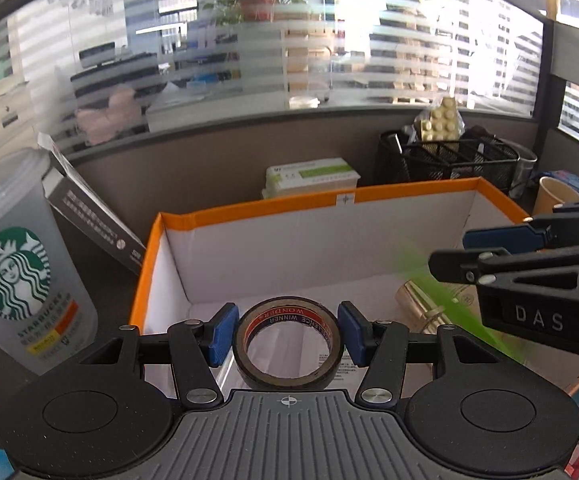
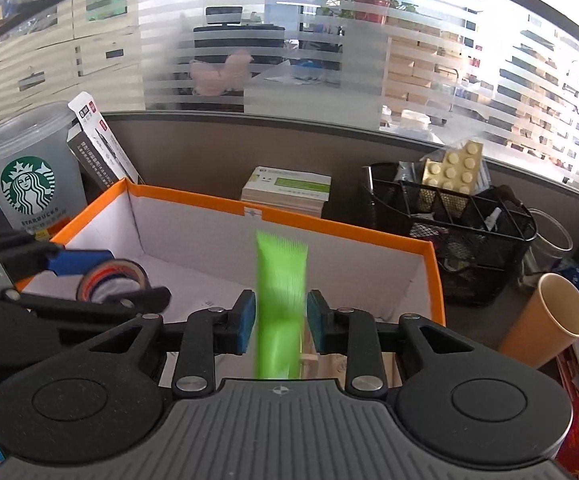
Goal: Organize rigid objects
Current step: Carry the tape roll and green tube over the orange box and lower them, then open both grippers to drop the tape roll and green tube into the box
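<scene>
Left wrist view looks down over the orange-rimmed box, an open carton with white walls inside. The left gripper hangs over the box's near edge with a roll of dark tape standing between its blue pads; the pads sit right at the roll's sides, and the roll seems held. Deeper in the box, toward its right end, lie a gold cylinder and some printed paper on the floor. The right gripper reaches in from that right side with a green blur beneath it.

From the right wrist view, the right gripper is clamped on a green tube, which stands upright over the box with its crimped end up; the tube is smeared by motion. The left gripper and its tape show at the box's left end.

Behind the box, a black mesh organizer holds a yellow studded block and small clutter I cannot make out. Right of the box stands a paper cup, open. Left of the box is a lidded Starbucks cup with a dark carton leaning behind it. A stack of flat white-green boxes rests behind the box's far wall.
</scene>
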{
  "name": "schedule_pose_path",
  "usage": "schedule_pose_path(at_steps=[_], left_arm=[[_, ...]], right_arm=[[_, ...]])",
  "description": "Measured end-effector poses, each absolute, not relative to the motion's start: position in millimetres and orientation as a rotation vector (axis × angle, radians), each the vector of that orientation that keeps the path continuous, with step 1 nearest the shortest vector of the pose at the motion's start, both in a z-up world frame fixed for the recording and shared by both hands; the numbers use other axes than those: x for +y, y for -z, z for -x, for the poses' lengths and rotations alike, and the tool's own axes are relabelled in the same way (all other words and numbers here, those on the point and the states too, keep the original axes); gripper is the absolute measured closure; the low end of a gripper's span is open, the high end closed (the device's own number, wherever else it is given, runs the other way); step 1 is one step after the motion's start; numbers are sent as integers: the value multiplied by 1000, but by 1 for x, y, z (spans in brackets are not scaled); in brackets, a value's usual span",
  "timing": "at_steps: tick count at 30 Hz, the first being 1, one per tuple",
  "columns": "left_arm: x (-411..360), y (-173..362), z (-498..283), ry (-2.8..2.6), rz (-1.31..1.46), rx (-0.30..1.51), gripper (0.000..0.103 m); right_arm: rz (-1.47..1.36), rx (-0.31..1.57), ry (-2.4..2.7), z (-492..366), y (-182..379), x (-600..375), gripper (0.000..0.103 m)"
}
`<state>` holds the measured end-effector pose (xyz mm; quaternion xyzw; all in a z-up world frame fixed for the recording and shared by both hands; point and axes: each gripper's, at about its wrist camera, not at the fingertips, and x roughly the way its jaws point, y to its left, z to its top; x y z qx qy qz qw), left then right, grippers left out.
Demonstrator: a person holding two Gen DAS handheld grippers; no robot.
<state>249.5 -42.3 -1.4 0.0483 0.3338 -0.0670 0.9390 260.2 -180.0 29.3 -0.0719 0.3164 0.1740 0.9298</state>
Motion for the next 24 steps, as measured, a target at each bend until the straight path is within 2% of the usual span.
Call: schedule_pose_path(at_steps=[16, 24], left_arm=[[-44, 6, -259, 125, -99, 698, 49], [-44, 0, -252, 71, -129, 656, 14]], right_arm=[[152, 690, -358, -270, -15, -173, 77], [149, 683, -346, -264, -19, -178, 77]])
